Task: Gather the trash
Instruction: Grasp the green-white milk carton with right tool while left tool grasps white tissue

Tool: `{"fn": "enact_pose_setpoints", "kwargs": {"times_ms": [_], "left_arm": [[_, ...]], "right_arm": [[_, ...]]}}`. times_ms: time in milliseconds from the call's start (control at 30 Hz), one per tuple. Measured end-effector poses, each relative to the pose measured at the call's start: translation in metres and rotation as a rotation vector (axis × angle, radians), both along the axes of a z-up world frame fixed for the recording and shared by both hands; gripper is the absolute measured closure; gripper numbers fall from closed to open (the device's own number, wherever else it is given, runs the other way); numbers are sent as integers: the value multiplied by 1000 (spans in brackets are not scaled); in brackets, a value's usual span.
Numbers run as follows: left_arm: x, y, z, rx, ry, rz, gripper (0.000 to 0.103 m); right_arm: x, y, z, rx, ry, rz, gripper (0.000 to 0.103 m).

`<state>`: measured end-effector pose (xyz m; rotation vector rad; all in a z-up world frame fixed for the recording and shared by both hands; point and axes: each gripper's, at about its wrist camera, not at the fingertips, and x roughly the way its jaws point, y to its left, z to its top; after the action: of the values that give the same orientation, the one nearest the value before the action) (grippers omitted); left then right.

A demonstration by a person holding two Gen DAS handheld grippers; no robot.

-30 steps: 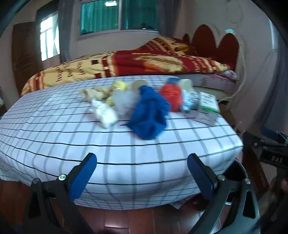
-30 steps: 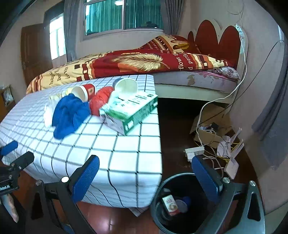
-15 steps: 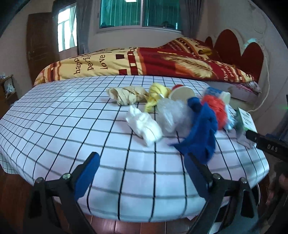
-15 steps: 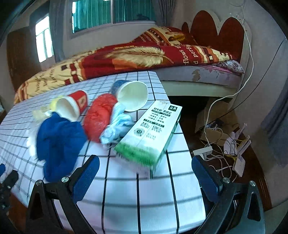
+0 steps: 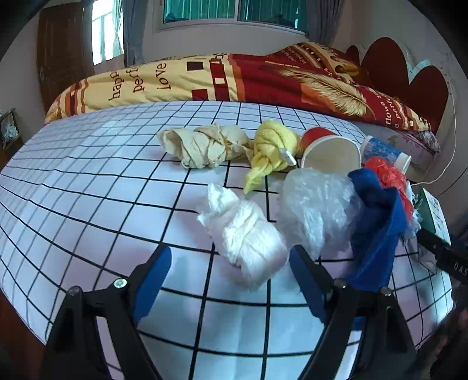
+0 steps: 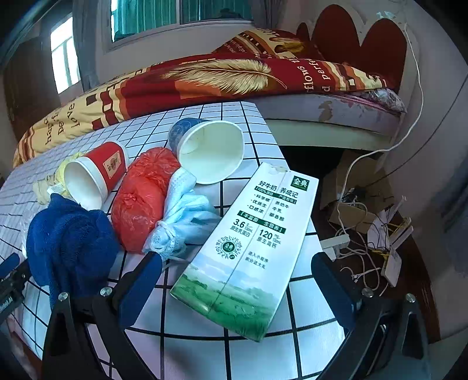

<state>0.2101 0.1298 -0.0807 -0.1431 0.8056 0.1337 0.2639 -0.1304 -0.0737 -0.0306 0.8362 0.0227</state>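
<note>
Each pair of black plastic tongs, left [image 5: 226,277] and right [image 6: 235,279], carries blue padded fingertips [image 5: 152,274] and silver screws [image 5: 120,282].

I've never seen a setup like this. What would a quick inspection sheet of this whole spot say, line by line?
Surface: checked cloth over a table, flat.
Job's things: white wad, clear plastic bag, blue cloth, red bag, milk carton, red cup and white cup, both on their sides, beige rag, yellow rag.
Clutter: cardboard on the floor.
Grippers: left claw open, has just been closing, white wad between its fingers, untouched; right claw open around the carton's end.
Cables: white cords tangled on the floor.
Surroundings: bed, window.
</note>
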Motion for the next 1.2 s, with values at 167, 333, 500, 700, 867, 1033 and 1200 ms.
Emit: {"fn": "enact_pose_setpoints", "kwargs": {"times_ms": [167,333,500,700,867,1033,1200], "left_arm": [[2,5,-5,-29,11,-4,39],[-7,4,0,-43,-6,-23,75],[-22,7,3,-32,-30,-19,81],[-37,9,12,-27,-53,-20,81],[-53,2,21,-5,-80,-39,81],[-66,-6,23,-3,-88,-58,81],[-80,-20,27,1,-98,-85,82]], "right_arm": [[-1,-7,-4,43,19,27,25],[-18,-14,-3,60,6,61,31],[-40,-22,-1,94,-18,98,34],[-54,-26,4,103,-50,133,40],[-68,-29,10,89,-81,160,43],[-86,-33,17,81,-115,171,46],[-104,-39,26,85,-148,186,47]]}}
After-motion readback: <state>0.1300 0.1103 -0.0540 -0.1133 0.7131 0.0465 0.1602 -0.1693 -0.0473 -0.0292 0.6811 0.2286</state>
